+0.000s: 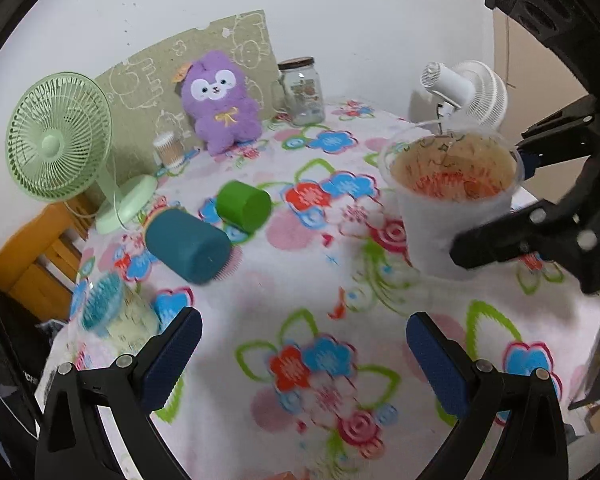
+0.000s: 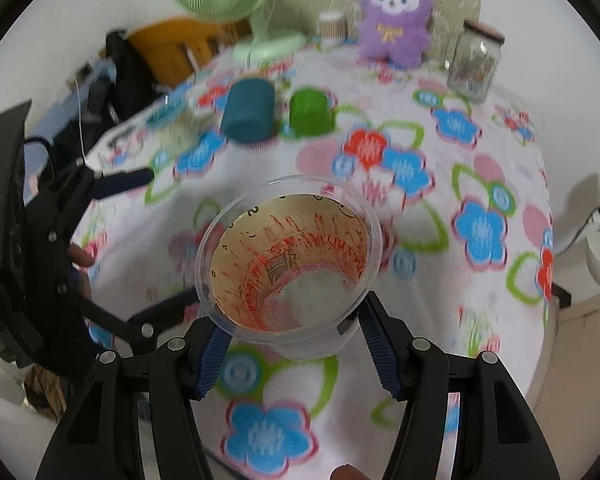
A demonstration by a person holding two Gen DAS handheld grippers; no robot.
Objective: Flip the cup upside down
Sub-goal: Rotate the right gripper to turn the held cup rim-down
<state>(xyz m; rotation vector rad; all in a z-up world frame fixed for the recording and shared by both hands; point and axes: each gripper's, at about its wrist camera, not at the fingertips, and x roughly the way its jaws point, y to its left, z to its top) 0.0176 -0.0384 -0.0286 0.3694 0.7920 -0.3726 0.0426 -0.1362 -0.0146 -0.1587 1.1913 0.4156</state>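
Clear plastic cup — red-printed, mouth up — clamped above the flowered cloth.

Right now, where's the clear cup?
Clear cup sits mouth-up between the right gripper jaws, above the floral tablecloth, nearer than the teal cup and green cup.

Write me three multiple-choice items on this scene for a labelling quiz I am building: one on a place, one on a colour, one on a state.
1. What lies just left of the green cup?
A. teal cup
B. glass jar
C. white fan

2. What colour is the plush toy?
A. yellow
B. purple
C. red

3. How is the clear printed cup standing?
A. mouth down
B. on its side
C. mouth up

Key:
1 A, the teal cup lies on its side beside it.
2 B, its fur is purple in both views.
3 C, the right wrist view looks into its open mouth, with the right gripper fingers on either side of it, while the left gripper is open and holds nothing.
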